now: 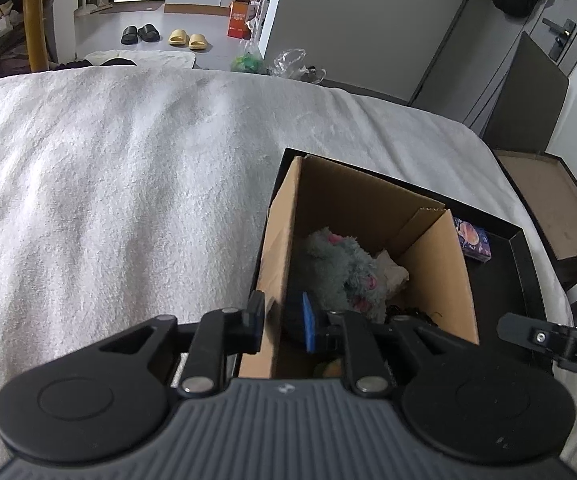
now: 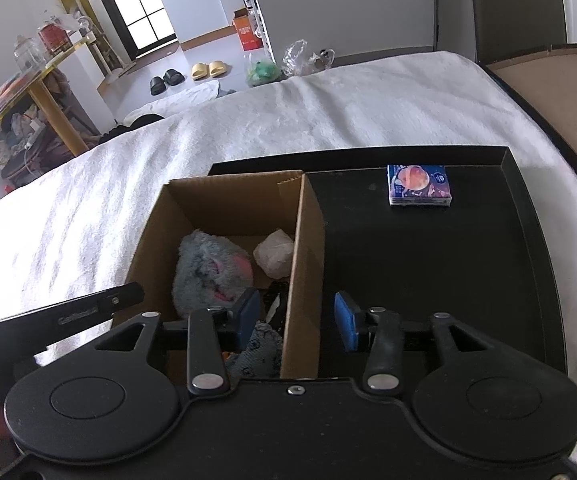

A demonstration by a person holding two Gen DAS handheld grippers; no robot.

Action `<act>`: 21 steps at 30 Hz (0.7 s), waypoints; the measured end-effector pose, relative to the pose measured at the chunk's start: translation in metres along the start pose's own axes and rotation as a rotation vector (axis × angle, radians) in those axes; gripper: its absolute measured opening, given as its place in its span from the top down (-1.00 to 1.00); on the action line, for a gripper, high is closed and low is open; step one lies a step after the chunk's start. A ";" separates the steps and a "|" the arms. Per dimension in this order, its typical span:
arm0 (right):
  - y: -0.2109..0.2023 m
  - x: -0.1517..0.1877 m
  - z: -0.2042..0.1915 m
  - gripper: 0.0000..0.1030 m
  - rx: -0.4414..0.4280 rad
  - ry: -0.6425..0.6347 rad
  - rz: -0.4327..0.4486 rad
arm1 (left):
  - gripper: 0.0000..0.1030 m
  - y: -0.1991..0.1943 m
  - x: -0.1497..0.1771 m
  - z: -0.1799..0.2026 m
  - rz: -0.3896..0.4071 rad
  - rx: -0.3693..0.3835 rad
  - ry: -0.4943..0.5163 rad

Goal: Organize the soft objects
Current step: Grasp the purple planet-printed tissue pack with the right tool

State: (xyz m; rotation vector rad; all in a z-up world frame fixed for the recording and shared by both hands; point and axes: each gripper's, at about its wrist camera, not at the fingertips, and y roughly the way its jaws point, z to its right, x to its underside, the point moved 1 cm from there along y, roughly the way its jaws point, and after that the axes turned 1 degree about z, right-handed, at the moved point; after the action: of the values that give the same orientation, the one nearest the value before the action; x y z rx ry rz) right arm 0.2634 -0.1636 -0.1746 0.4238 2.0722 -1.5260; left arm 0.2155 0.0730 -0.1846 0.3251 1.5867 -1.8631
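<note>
Left gripper fingers straddle box wall, narrow gap. Right gripper wider, straddling the box's other wall. Tissue pack print unreadable.

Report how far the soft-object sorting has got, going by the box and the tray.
Done: the cardboard box holds a grey-pink plush toy, a pale crumpled bundle and a patterned fabric piece. In hand: nothing; the left gripper straddles the box's left wall, the right gripper its right wall, neither visibly pinching. Left: the tissue pack lies on the black tray, outside the box.
</note>
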 end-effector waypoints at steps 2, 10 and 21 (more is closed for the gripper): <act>0.004 0.000 0.005 0.17 0.000 0.004 -0.005 | 0.43 0.001 0.000 0.001 -0.007 -0.001 0.003; 0.030 -0.003 0.027 0.06 -0.002 0.027 -0.032 | -0.20 0.005 -0.002 0.009 -0.017 -0.046 0.041; 0.070 -0.018 0.054 -0.05 -0.008 0.033 -0.050 | -0.41 0.020 -0.009 0.018 -0.017 -0.097 0.050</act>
State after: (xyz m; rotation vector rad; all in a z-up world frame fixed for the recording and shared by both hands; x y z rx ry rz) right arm 0.3278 -0.1922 -0.2312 0.3992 2.1284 -1.5484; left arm 0.2392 0.0577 -0.1907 0.3177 1.7119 -1.7966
